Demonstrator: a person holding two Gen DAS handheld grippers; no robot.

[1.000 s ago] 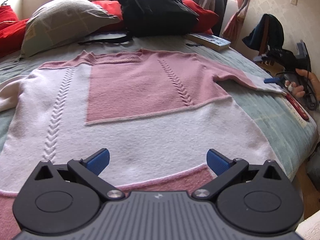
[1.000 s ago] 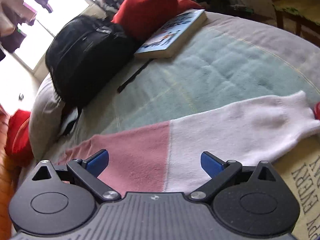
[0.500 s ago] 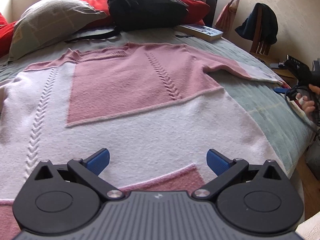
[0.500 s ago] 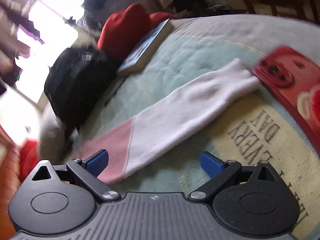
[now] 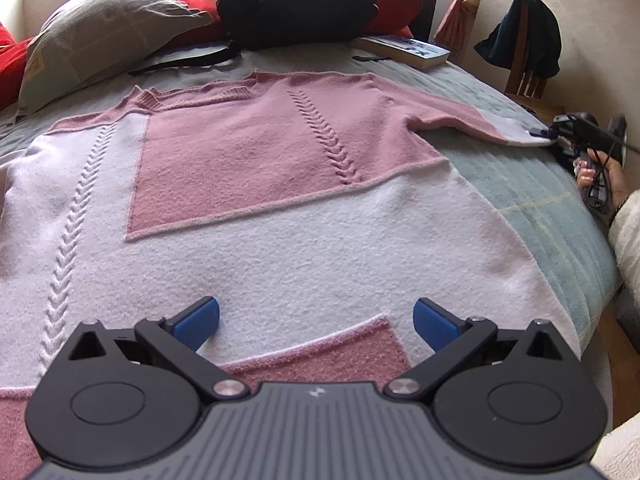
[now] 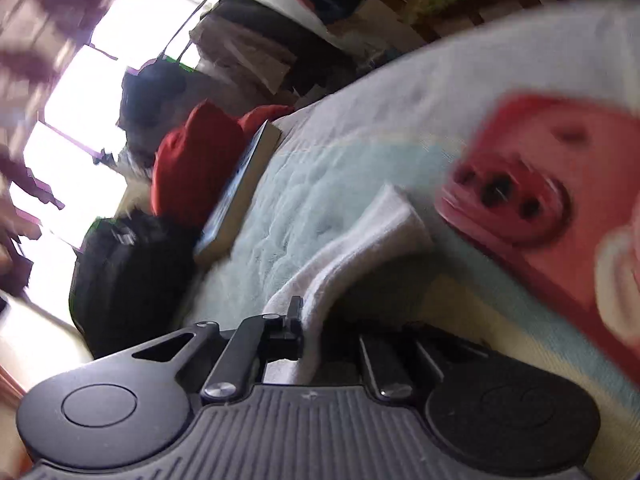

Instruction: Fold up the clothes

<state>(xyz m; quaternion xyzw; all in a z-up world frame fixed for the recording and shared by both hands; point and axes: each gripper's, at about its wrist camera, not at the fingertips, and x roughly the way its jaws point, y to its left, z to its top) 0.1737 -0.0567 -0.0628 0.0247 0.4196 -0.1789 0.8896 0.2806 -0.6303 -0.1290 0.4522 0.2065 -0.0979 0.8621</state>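
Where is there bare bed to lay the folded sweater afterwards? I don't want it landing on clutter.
Bare blanket shows right of the sweater body, below the sleeve that the right gripper pinches. A narrower strip lies between collar and pillow. The head is crowded: backpack, book. The left gripper hovers open over the hem.

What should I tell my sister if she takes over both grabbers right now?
Left gripper: open, hovering over the sweater's bottom hem, holding nothing.
Right gripper: shut on the white sleeve near its cuff, beside the red phone.
Sweater lies spread flat on the bed.
Done: sleeve grabbed.
Left: no fold shows yet; probably bring that sleeve across the body, then the other sleeve and hem.
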